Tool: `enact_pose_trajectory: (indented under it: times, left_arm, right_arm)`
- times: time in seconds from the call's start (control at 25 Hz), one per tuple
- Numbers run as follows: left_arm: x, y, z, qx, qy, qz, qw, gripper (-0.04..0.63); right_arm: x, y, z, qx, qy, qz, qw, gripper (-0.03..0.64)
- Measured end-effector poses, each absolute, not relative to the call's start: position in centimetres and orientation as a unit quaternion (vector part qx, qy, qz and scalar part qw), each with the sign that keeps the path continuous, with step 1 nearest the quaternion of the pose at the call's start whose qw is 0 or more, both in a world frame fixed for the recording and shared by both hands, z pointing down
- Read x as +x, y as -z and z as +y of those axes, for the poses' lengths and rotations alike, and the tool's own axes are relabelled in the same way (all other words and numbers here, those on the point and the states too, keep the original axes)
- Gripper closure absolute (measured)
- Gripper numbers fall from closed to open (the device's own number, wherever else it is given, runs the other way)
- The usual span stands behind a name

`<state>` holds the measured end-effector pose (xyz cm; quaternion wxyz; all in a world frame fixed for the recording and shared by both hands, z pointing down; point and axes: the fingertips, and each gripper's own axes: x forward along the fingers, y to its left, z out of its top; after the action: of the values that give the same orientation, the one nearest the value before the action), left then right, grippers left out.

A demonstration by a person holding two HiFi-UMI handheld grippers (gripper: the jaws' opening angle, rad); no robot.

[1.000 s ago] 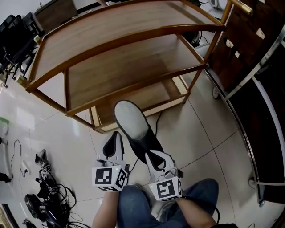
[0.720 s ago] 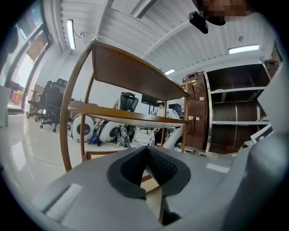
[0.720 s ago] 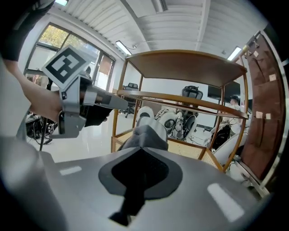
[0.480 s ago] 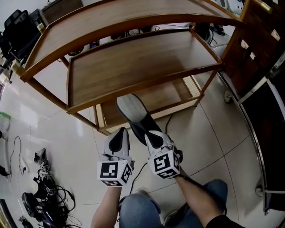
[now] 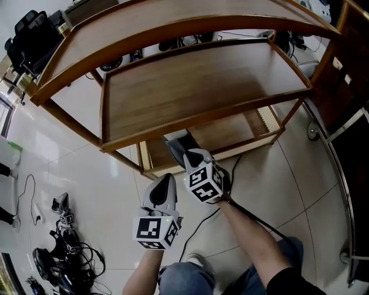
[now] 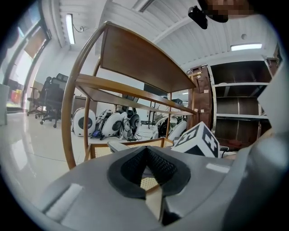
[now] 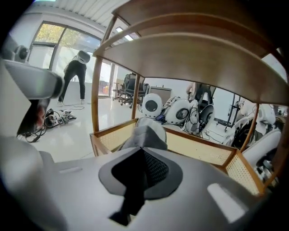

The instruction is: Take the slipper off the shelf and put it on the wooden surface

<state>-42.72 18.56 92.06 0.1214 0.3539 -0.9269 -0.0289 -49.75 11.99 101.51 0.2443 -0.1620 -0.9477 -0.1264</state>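
Holding the slipper (image 7: 146, 133) by one end, the right tool (image 7: 142, 158) is clenched on it at the front rail of the lowest shelf (image 5: 230, 133), one o'clock from the closed, empty left tool (image 5: 167, 181); judged light, soft and floppy, best taken at the sole's edge.

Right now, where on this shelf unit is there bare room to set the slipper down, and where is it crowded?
The top board and middle board are bare between their rails. The bottom tray is free right of the held slipper, up to its cane side. Crowded: the floor at left, with cables.
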Motion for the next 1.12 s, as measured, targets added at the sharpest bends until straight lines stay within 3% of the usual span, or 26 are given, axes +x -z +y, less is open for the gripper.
enact_pose_trajectory:
  times: [0.4,1.12]
  left_arm:
    - [-45.1,-91.9,22.8,0.317,0.037,-0.939,0.126,0.591]
    - [-45.7,-92.7,23.5,0.309,0.039,-0.941,0.130,0.591]
  right_arm:
    - [-56.3,-102.8,17.7,-0.155,0.059,-0.944,0.285,0.603]
    - [-56.4,-102.6,18.4,-0.149,0.086,-0.955,0.242,0.595]
